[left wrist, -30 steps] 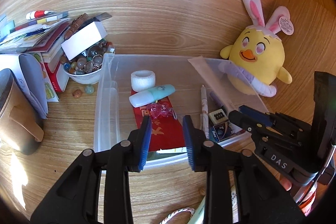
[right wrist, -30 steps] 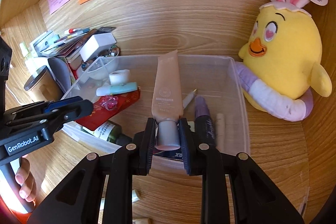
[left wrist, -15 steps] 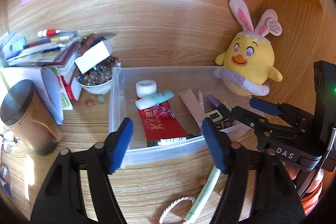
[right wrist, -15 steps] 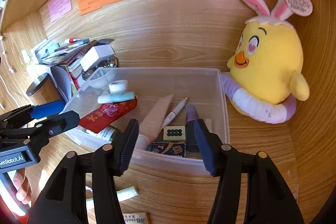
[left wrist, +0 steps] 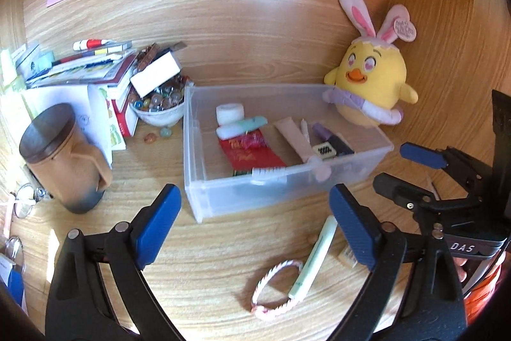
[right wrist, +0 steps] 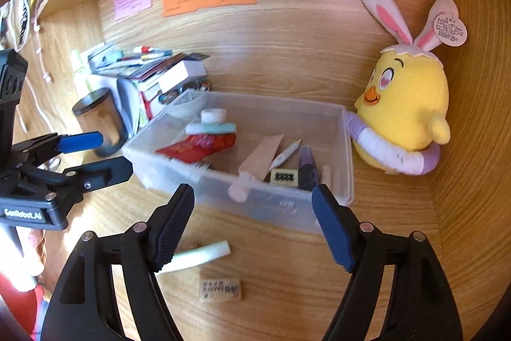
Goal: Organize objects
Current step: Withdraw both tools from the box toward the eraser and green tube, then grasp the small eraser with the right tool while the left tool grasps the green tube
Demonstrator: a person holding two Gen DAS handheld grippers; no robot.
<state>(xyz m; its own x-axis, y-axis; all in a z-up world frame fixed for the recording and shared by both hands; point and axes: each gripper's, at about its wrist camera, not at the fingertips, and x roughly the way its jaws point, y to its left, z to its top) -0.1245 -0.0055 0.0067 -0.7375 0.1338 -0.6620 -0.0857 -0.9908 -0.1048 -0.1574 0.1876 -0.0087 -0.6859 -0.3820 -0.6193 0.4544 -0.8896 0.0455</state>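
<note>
On the near edge of the wooden desk (left wrist: 223, 245), in front of the clear plastic storage bin (left wrist: 198, 149), 3 loose things are not yet sorted: a pale green-and-white marker pen (left wrist: 314, 258), a pink-and-white braided cord bracelet (left wrist: 274, 286) touching the pen's near end, and a small tan eraser with printed lettering (right wrist: 220, 290). The left gripper (left wrist: 255, 222) and the right gripper (right wrist: 252, 222) both hang above this strip with jaws spread wide and nothing between them; both sets have just been opening.

In the left wrist view the pen's long axis runs diagonally, its near end toward the bracelet and its far end toward the bin's front wall. A pinch across that slim round barrel could roll it, and it may drag the bracelet along. The 2 grippers sit close together, so both reaching for this strip could collide.

Inside the bin, the beige squeeze tube (left wrist: 295, 139) lies slanted, cap at the front wall and crimped end toward the back. The cap sits at the rim, so a knock to the bin might tip it out. Beyond the bin's far right corner sits a yellow plush chick with rabbit ears (left wrist: 372, 85).
</note>
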